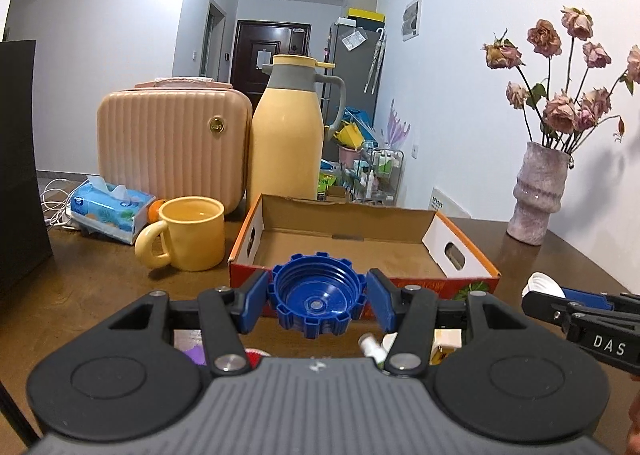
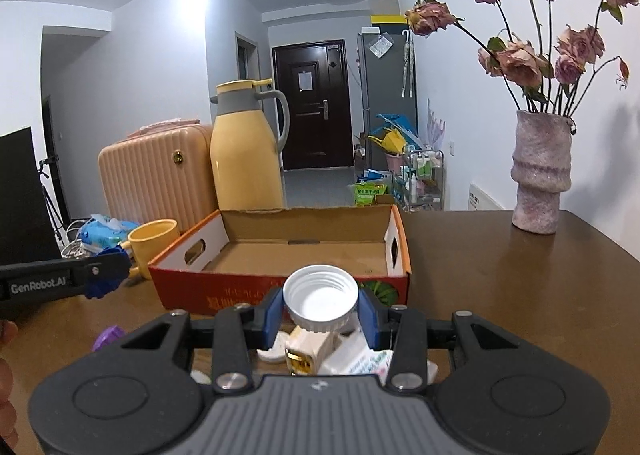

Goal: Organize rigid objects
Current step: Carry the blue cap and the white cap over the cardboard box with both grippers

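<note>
Caps both held up, just short of cardboard box (image 2: 280, 251). My left gripper (image 1: 317, 301) has jaws pinched on blue cap (image 1: 317, 295), open side facing me. My right gripper (image 2: 320, 305) has jaws squeezed tight on white cap (image 2: 320, 295). Box empty, sits on brown surface (image 2: 520, 295). Small white things lie under my grippers. What could go wrong, I think: round caps slip from pads; drop too early, cap hits box front wall, bounces out; left swing bumps yellow mug (image 1: 188, 233).
</note>
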Demonstrator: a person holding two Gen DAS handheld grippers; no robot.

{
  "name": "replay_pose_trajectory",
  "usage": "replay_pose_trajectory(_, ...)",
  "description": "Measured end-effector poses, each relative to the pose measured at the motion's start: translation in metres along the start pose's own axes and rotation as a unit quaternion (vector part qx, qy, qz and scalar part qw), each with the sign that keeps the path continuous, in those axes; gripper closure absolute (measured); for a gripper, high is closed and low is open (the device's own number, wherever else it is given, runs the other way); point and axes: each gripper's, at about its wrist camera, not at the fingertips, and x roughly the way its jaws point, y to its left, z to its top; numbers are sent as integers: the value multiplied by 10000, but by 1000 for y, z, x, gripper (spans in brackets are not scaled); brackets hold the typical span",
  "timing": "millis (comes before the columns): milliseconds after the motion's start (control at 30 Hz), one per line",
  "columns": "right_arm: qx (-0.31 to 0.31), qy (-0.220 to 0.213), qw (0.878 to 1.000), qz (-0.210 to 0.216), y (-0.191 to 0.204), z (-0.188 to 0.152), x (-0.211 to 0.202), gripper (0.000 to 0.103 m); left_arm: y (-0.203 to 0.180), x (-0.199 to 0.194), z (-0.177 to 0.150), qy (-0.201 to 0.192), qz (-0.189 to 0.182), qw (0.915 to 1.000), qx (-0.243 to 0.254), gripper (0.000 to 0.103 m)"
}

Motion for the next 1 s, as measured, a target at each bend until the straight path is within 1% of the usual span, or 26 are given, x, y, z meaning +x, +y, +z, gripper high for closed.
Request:
replay_pose_trajectory(167,2,-57,10000,1,-2,10,15,64,-3,13,11,-10,51,10000,-63,48)
replay_pose_trajectory(400,-65,-70,10000,21,-2,22,41,64,-7,37,30,-51,219,9997,-92,48)
replay_pose_trajectory(833,-150,77,9998,136,2,45,90,64,-16,74,56,-130,340,9993,4,48)
replay_pose_trajectory(1000,-65,166,9998,111,0,55,110,64,-20,94,63,-42,363,9993,65,48)
